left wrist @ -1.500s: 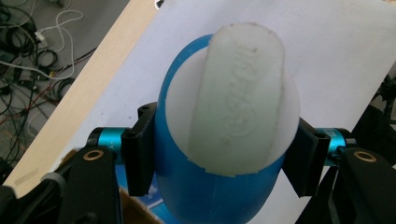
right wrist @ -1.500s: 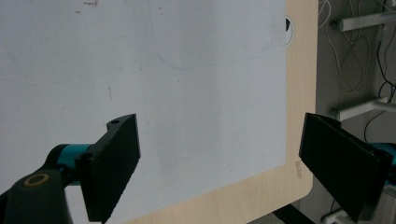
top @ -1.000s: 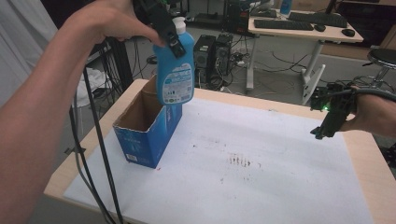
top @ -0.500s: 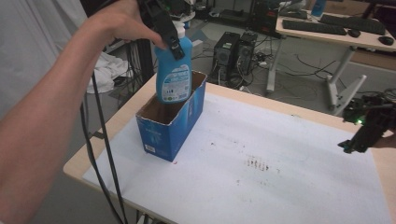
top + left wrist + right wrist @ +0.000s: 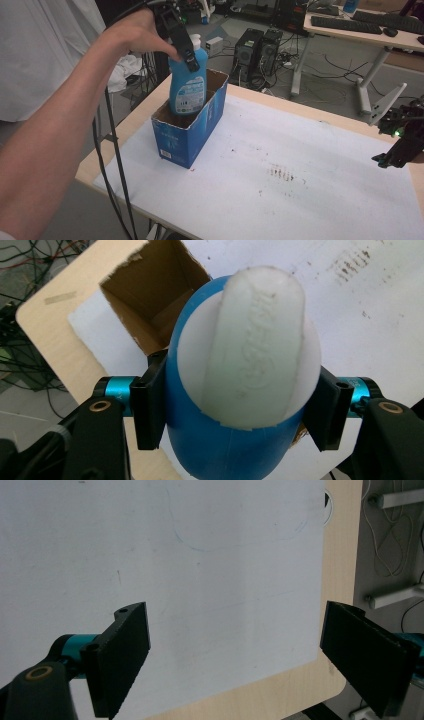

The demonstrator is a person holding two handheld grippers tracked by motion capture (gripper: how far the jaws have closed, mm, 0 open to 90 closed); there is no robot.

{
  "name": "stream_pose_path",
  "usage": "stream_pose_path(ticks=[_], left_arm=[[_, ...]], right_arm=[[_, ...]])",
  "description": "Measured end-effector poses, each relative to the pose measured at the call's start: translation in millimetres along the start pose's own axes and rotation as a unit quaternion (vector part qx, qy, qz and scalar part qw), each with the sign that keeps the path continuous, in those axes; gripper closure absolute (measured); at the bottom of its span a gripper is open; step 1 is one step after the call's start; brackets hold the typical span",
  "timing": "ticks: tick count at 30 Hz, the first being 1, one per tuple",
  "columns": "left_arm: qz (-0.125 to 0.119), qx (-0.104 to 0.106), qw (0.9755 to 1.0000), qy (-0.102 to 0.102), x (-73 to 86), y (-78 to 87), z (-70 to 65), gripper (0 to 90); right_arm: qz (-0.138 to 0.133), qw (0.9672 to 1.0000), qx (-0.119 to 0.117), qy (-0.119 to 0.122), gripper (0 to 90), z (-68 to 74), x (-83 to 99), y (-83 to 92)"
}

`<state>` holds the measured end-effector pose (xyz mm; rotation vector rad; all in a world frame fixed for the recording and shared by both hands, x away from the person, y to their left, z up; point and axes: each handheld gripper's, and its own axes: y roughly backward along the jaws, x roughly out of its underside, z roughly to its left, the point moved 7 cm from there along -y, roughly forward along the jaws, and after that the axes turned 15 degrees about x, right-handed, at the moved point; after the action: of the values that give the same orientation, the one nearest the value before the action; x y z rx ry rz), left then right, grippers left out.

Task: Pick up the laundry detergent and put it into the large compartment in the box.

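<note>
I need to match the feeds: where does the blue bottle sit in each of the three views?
High view: blue bottle upper left of centre, lower part inside the open cardboard box, neck clamped by the left gripper.
Left gripper view: bottle at centre seen from above, white cap toward the camera, jaws on both sides.
Right gripper view: not in it.
Shared landmark: the white sheet on the table.
</note>
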<state>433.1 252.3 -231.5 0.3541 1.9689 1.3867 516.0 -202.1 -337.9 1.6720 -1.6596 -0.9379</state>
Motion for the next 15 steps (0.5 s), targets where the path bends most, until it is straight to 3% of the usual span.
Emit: stream_pose_path(ticks=[6,15], left_arm=[[0.020,0.007,0.9998,0.002,13.6,-30.0,6.9,37.4],[0.025,0.012,0.9996,0.010,31.0,-62.9,15.4,37.4]], right_arm=[[-0.003,1.0000,0.000,0.006,11.7,2.1,-3.6,-1.1],[-0.002,1.0000,-0.003,0.006,11.7,6.8,-4.4,-5.3]])
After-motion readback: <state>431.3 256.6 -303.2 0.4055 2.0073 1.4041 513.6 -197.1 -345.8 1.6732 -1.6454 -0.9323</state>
